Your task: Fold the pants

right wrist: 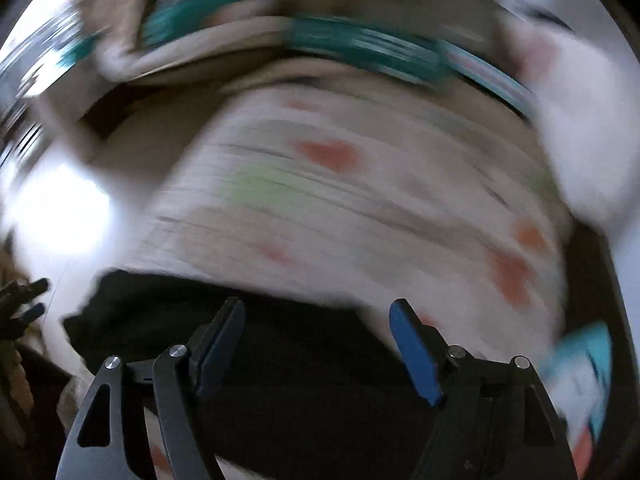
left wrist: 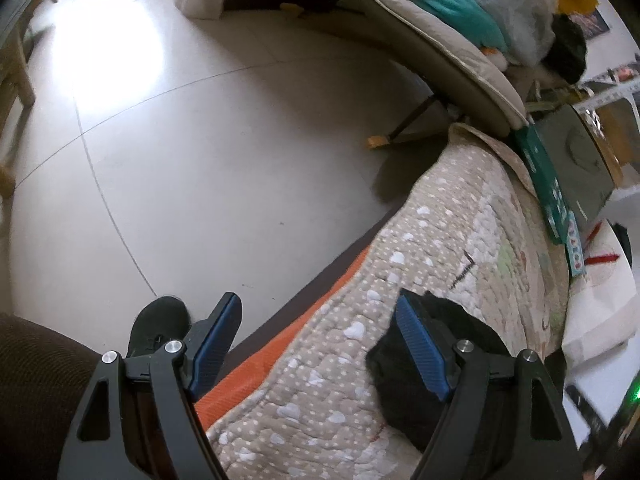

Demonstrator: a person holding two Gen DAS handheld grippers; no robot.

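Observation:
The black pants (left wrist: 404, 380) lie bunched on a beige quilt with white hearts (left wrist: 440, 240), low right in the left wrist view. My left gripper (left wrist: 318, 312) is open and empty over the quilt's near edge, its right finger beside the pants. In the blurred right wrist view the pants (right wrist: 304, 360) spread dark across the bottom on the patterned quilt (right wrist: 360, 200). My right gripper (right wrist: 316, 316) is open just above them, holding nothing.
A pale tiled floor (left wrist: 180, 140) lies to the left of the quilt. A padded chair (left wrist: 440, 40) piled with clothes and bags stands at the back. Green boxes (left wrist: 552, 184) and a white bag (left wrist: 600, 304) sit along the quilt's far side. A black shoe (left wrist: 160, 328) is below left.

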